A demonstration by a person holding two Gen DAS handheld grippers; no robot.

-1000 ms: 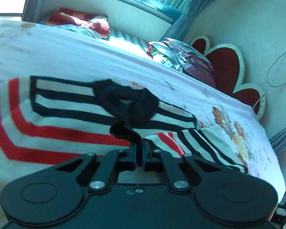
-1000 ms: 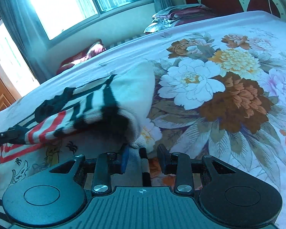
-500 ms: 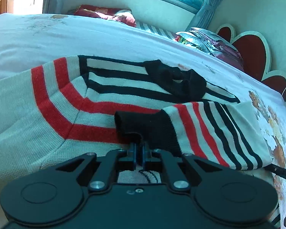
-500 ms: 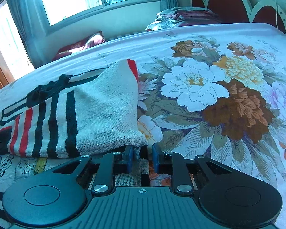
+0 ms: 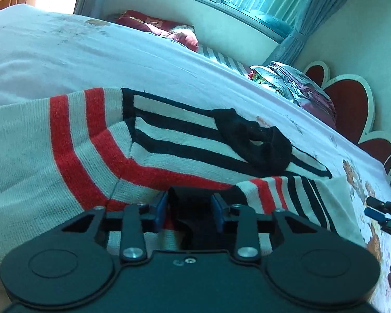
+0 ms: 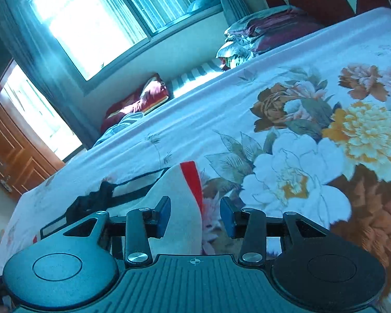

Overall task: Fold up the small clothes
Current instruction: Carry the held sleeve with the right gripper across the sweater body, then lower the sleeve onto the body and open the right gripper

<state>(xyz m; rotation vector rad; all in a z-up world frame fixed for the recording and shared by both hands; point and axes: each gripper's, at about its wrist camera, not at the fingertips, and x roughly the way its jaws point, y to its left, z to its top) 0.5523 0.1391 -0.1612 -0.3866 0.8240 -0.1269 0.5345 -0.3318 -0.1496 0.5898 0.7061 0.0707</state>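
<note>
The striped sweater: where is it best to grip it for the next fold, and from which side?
Probably the black cuff of the striped sweater, approached from the near edge: it lies folded across the body between the left gripper's just-opened pads, a thick, easily pinched edge.

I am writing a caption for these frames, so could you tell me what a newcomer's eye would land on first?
First, the striped knit sweater, cream with red and black bands, lying on the bed in front of the left gripper, whose jaws have just been opening around its black cuff. Next, the floral bedsheet ahead of the open right gripper, and the red heart-shaped headboard behind.
</note>
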